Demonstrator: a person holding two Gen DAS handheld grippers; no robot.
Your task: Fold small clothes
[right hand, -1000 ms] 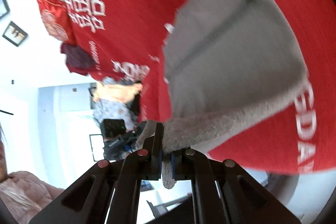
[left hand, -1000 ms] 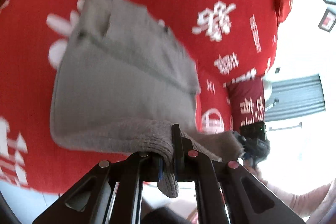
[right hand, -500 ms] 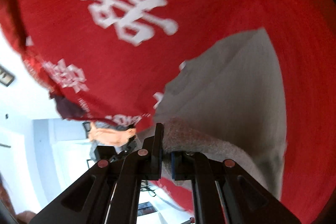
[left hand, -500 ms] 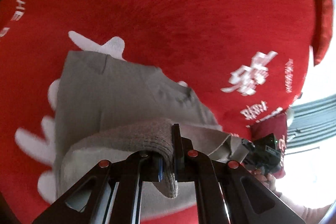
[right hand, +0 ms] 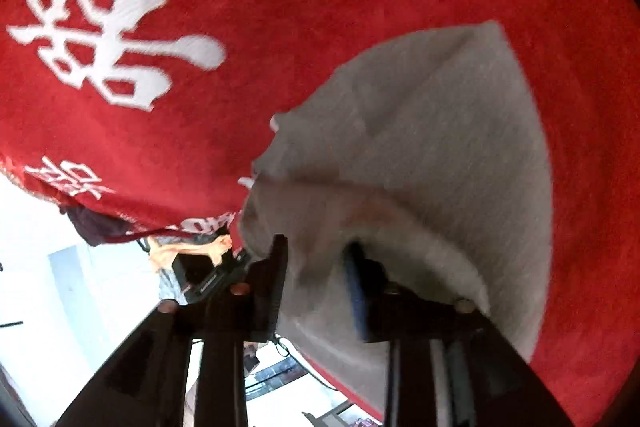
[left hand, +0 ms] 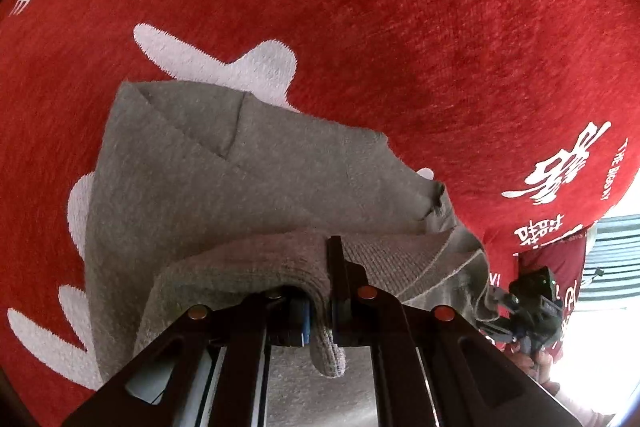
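On the red bedspread (left hand: 400, 27) in front of me lies the grey knit garment (left hand: 208, 187), its far half flat on the cloth and its ribbed hem (left hand: 256, 259) carried over on top of it. At the left, my left hand-held gripper (left hand: 320, 307) is clamped tight on that hem, a tongue of knit poking out below the pinch. If I let go here while the edge is bunched rather than square to the layer under it, I judge the fold will land crooked. If I drag sideways with this grip, the lower layer may slide on the bedspread and the crease will wander.

Further right in the same view, my right hand-held gripper (left hand: 528, 307) shows only small at the garment's other corner.

From its own camera, the right hand-held gripper (right hand: 316, 267) has just been opening: its jaws stand apart with grey knit between them, and the pads no longer seem to press on it. This side is blurred. The risk I see is unevenness, since one corner is freed while the other is held, so the hem could twist or spring back. A finger (right hand: 276, 267) could also snag the loose knit as I pull away and lift the fold open.
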